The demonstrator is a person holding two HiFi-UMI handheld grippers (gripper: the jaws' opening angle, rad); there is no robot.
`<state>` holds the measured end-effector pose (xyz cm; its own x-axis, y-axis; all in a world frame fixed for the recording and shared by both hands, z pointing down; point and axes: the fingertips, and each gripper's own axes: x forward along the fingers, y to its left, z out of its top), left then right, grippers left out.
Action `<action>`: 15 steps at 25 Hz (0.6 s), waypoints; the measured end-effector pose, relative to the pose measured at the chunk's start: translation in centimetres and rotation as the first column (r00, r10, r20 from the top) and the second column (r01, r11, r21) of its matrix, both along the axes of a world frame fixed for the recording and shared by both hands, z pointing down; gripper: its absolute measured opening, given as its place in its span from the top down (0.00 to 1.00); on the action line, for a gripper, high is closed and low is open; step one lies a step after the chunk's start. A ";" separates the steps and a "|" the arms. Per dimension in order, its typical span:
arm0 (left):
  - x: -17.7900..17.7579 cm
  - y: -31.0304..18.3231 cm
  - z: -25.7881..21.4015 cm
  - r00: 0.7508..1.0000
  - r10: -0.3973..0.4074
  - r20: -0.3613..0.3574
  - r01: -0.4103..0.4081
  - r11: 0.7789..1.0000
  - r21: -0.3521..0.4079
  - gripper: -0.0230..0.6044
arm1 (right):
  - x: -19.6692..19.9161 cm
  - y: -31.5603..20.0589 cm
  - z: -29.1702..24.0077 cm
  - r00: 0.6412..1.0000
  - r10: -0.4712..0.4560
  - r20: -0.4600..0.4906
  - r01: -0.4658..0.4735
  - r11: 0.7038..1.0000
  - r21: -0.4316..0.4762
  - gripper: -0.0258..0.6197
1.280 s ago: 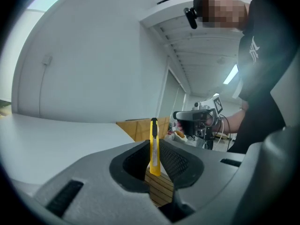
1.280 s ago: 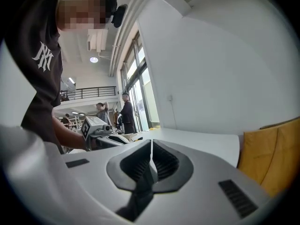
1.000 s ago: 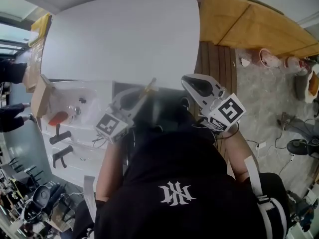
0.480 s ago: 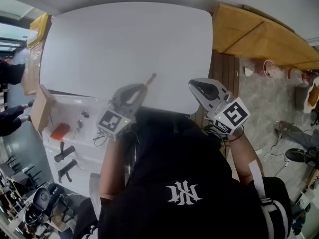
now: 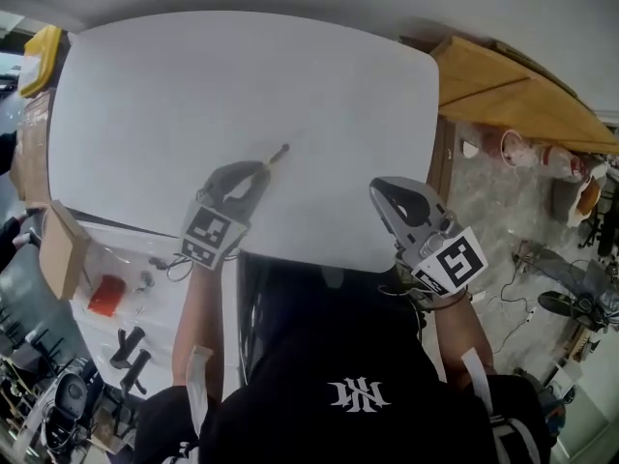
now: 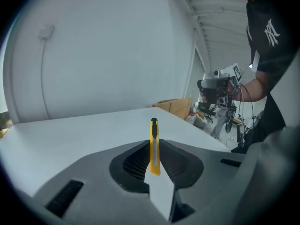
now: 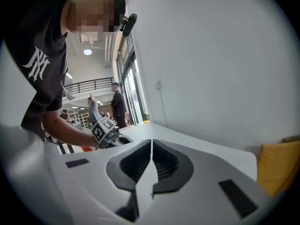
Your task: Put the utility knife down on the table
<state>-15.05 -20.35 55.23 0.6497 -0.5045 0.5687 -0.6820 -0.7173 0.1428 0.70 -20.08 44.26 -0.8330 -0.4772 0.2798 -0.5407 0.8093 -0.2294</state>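
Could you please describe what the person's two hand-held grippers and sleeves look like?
Both the left hand-held gripper and the right hand-held gripper are light grey moulded shells with dark ribbed jaw pads, each carrying a white cube with black square markers. The person wears a black short-sleeved shirt with a white logo.

Slim yellow utility knife [image 6: 153, 146], black-tipped, clamped by its rear between the fingers [image 6: 136, 161] of the left gripper [image 6: 153, 159], pointing toward 1 o'clock over the white tabletop [image 5: 242, 75].
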 end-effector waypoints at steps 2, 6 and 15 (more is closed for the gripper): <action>-0.6 -1.8 1.9 1.000 0.002 0.027 -0.001 1.000 -0.020 0.87 | -0.7 -1.5 2.0 1.000 -0.020 0.009 0.020 1.000 0.001 0.95; -1.3 -4.4 5.7 0.996 0.007 0.089 -0.002 0.998 -0.056 0.87 | -2.6 -4.7 6.4 0.995 -0.090 0.034 0.089 0.996 0.017 0.95; -1.0 -6.5 10.3 0.980 0.022 0.197 0.003 0.992 -0.126 0.87 | -3.8 -8.5 11.3 0.982 -0.163 0.095 0.161 0.987 0.025 0.95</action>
